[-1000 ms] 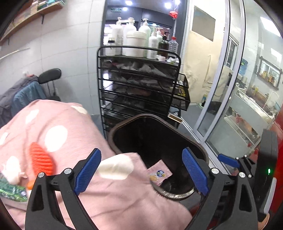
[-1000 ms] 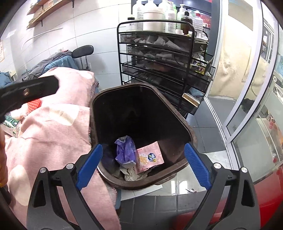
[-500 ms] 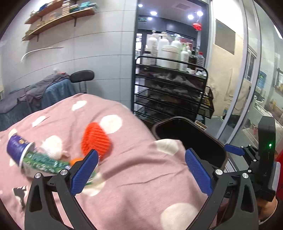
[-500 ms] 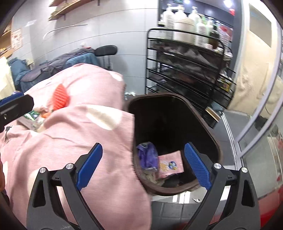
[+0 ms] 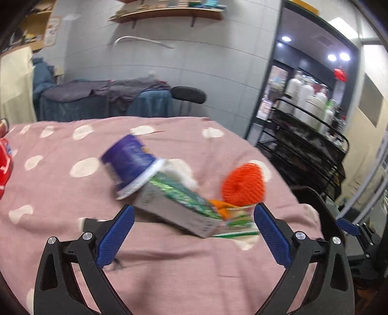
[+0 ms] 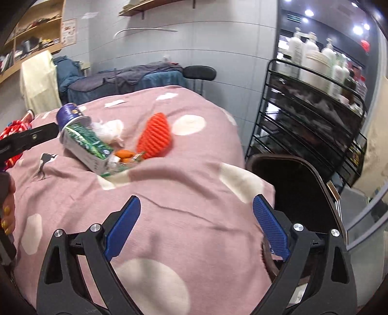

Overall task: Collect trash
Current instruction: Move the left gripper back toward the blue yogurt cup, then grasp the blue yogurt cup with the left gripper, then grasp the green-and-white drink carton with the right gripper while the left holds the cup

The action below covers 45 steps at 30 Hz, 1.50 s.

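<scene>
Both tools, left [image 5: 192,229] and right [image 6: 195,226], gape wide, seemingly touching nothing.

No lettering can be read in either view. The grey side of the green carton [image 5: 178,213] carries dark print — motion blur smears it past reading. The purple cup [image 5: 131,162] shows a small yellowish mark near its base in the right wrist view, too small to make out. A poster [image 6: 68,31] with red characters hangs on the wall by the wooden shelves, illegible. A green sign [image 6: 294,17] sits above the dark doorway — its characters are too tiny to tell.
</scene>
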Each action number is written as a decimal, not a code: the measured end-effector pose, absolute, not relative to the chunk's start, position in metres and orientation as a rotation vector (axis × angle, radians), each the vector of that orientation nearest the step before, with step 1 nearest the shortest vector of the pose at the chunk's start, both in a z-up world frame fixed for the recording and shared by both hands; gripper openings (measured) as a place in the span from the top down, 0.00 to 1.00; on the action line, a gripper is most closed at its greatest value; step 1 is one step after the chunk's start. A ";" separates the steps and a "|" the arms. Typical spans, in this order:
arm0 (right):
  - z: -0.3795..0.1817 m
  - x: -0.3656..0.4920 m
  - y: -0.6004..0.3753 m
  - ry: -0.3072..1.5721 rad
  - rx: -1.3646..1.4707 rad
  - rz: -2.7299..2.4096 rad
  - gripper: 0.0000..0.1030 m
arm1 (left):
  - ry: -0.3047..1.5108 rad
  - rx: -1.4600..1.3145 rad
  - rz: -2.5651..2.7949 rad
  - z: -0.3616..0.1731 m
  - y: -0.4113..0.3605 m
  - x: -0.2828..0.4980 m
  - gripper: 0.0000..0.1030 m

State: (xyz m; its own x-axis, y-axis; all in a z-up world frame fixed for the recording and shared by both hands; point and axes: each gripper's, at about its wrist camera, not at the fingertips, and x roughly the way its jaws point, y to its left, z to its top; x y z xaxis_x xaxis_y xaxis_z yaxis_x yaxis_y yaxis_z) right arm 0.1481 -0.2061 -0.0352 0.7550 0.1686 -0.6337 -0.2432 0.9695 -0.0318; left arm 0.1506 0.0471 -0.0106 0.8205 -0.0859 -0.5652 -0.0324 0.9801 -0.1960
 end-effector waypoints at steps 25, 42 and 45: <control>-0.036 0.151 -0.121 0.697 -0.250 0.384 0.10 | 0.742 -0.462 -0.012 -0.037 0.134 0.243 0.26; -0.024 0.161 -0.096 0.664 -0.324 0.446 0.10 | 0.595 -0.533 0.021 -0.004 0.155 0.200 0.29; -0.024 0.168 -0.084 0.676 -0.336 0.481 0.10 | 0.573 -0.518 0.052 0.002 0.158 0.182 0.29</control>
State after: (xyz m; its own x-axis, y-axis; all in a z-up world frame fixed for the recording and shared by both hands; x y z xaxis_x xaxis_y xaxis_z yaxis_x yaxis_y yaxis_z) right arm 0.1682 -0.0838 -0.0241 0.6787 0.3129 -0.6644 -0.5250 0.8393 -0.1411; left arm 0.1816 0.1583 0.0019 0.8424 -0.0943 -0.5306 -0.1883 0.8710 -0.4537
